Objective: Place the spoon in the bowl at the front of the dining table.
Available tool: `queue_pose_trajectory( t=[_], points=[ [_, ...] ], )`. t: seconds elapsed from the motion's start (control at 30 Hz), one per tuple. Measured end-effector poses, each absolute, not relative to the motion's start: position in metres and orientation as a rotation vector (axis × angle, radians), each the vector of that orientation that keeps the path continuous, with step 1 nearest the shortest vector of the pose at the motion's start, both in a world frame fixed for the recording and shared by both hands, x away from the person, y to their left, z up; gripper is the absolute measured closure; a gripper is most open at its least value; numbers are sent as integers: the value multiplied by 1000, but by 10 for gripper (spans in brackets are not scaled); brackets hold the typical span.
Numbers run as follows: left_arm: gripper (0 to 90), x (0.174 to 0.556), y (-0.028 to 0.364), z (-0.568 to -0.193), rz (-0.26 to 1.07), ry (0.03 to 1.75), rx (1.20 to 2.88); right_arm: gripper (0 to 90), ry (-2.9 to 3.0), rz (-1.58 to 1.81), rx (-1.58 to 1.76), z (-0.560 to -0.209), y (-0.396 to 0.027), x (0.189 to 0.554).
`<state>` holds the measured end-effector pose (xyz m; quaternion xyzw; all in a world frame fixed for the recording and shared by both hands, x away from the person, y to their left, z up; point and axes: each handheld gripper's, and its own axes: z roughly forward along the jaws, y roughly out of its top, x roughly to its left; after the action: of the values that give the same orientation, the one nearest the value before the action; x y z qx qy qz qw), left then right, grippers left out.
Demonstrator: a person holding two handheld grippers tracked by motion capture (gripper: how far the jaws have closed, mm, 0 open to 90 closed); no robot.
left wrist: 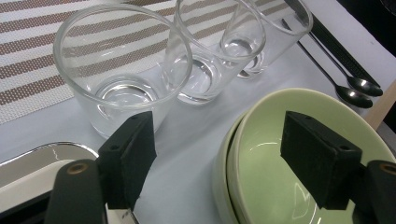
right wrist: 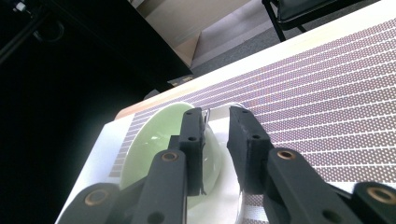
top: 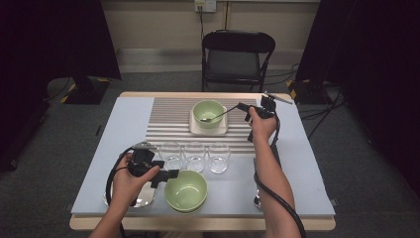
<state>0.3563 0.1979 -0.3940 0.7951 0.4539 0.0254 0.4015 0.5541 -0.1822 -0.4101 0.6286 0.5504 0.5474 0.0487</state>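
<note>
High view: the spoon lies with its round end inside the far green bowl. Its thin handle slants up over the bowl's right rim, straight at the right gripper. That gripper is just right of the bowl and is by far the nearer one.

In the right gripper view its jaws stand a little apart. The handle tip sits by the inner side of one jaw and is not pinched.

The left gripper is well away on the near side of the bowl, past the three glasses. Its jaws are wide apart and hold nothing.

Right of the bowl the striped mat is bare, so a pull along the handle looks safe. The bowl's rim is the edge to mind.
</note>
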Motion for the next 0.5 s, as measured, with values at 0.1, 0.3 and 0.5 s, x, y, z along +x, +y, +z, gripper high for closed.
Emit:
queue_pose_trajectory(
  t=[0.1,0.3,0.5],
  points=[
    [262,356,198,-394,61,1150,2008,738,1684,1665,1913,-409,-183,553],
    [262,357,199,-394,64,1149,2009,699,1709,1646,1892,-407,-184,552],
    [262,356,199,-393,66,1150,2013,658,1732,1632,1869,-405,-184,549]
  ],
)
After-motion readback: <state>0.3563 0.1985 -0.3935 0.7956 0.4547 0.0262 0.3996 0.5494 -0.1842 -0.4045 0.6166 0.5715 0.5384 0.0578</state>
